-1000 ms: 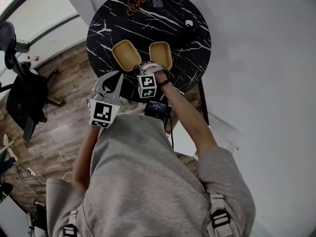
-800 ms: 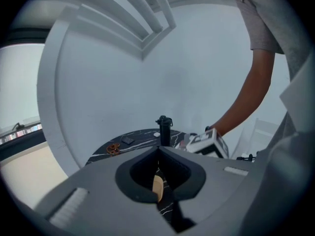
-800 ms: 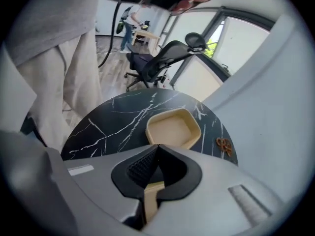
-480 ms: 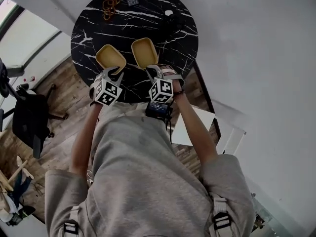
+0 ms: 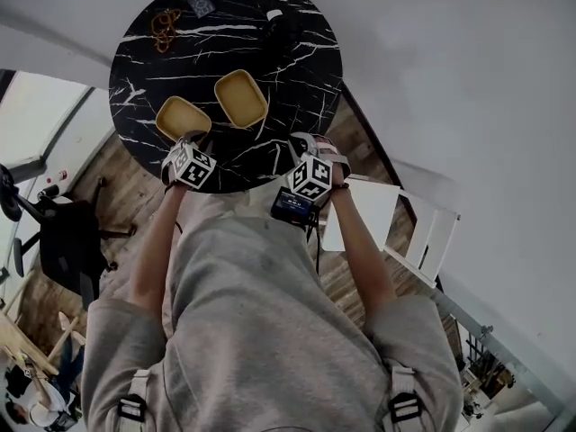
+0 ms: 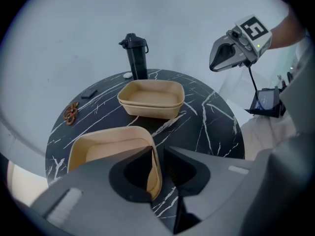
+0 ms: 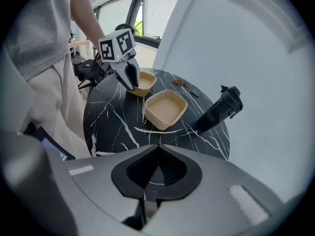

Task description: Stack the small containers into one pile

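Observation:
Two tan containers stand side by side on a round black marble table (image 5: 297,61). My left gripper (image 5: 191,139) is down at the near edge of the left container (image 5: 183,117). In the left gripper view its jaws are closed to a narrow gap on that container's near wall (image 6: 153,166). The other container (image 6: 151,95) sits beyond it, untouched. My right gripper (image 5: 301,140) is shut and empty, and hovers over the table's near right edge, away from both containers. From the right gripper view, the left gripper (image 7: 131,86) pinches the far container's rim (image 7: 143,82).
A black bottle (image 6: 136,55) stands at the table's far side. Beside it lie a brown chain-like object (image 6: 71,113) and a small dark card (image 5: 202,4). An office chair (image 5: 63,241) stands left of the table and a white stepped unit (image 5: 396,219) right of it.
My left gripper has dropped from wide open above the table's edge onto the left container's near wall, its jaws narrowed. My right gripper has swung right, away from the right container.

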`<state>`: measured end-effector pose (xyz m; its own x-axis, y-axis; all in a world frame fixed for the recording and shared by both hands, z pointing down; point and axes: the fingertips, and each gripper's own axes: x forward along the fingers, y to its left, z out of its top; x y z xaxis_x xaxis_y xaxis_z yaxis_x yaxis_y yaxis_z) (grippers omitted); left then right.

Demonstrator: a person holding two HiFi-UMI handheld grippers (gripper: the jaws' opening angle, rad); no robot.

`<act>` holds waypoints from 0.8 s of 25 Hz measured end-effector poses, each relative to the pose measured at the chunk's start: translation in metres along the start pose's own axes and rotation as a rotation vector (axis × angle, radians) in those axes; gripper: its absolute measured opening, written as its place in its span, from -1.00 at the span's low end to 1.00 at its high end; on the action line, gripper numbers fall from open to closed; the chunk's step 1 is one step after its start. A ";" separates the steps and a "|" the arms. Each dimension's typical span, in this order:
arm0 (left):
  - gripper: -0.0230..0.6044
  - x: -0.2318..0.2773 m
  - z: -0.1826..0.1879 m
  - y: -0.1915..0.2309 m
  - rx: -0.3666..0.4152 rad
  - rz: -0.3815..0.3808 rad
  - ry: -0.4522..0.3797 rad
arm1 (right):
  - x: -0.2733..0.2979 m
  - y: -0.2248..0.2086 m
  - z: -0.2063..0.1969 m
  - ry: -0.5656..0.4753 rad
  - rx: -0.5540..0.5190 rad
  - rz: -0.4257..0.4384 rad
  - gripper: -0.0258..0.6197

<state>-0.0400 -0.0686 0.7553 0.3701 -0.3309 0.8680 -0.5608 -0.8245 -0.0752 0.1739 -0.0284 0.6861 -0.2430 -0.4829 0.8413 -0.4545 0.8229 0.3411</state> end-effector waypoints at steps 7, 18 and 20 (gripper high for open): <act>-0.84 0.003 0.002 0.008 0.063 0.073 0.046 | 0.000 0.001 -0.010 0.009 0.039 -0.006 -0.88; -0.87 -0.074 0.106 0.008 0.230 0.200 -0.226 | 0.000 -0.019 -0.014 0.010 0.097 -0.025 -0.88; -0.87 -0.073 0.126 -0.006 0.277 0.175 -0.257 | 0.001 -0.019 -0.013 0.013 0.100 -0.023 -0.88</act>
<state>0.0294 -0.0973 0.6305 0.4794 -0.5519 0.6823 -0.4242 -0.8264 -0.3704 0.1934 -0.0408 0.6860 -0.2204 -0.4971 0.8392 -0.5436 0.7770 0.3175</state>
